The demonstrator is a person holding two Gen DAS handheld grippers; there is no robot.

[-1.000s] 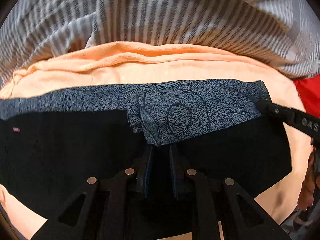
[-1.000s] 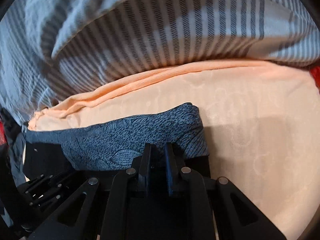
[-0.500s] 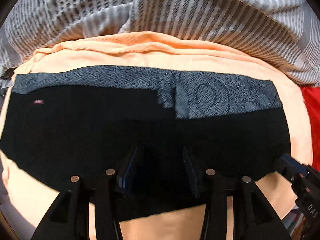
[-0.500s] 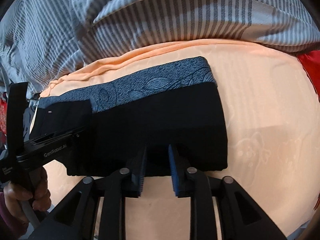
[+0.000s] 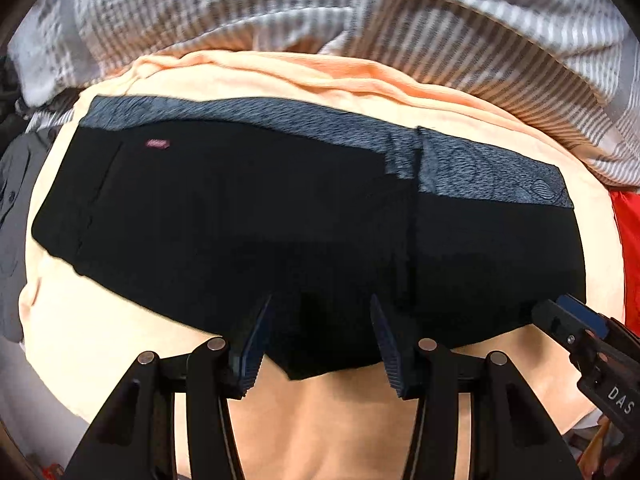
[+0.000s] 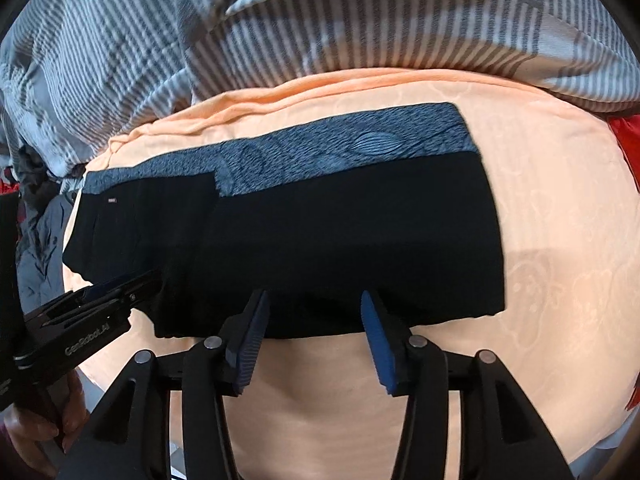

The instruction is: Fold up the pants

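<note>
Black pants [image 5: 248, 220] [image 6: 340, 240] with a blue-grey patterned band along the far edge lie folded flat on a peach sheet. My left gripper [image 5: 320, 336] hangs over their near edge, open, nothing between its fingers. Over the near edge further right, my right gripper [image 6: 316, 332] has its jaws opening, with nothing between them. In the left wrist view the right gripper's tip [image 5: 576, 328] shows at the lower right. The left gripper [image 6: 92, 312] shows at the lower left of the right wrist view, held by a hand [image 6: 36, 432].
The peach sheet [image 6: 560, 220] covers the bed around the pants. A grey-and-white striped duvet [image 5: 400, 12] [image 6: 320, 20] is bunched along the far side. Red fabric [image 5: 628, 248] lies at the right edge, and grey clothing [image 5: 12, 220] at the left.
Both grippers let go of the patterned edge, opened, and drew back toward the near side and up. The pants now lie flat with the fold laid down.
</note>
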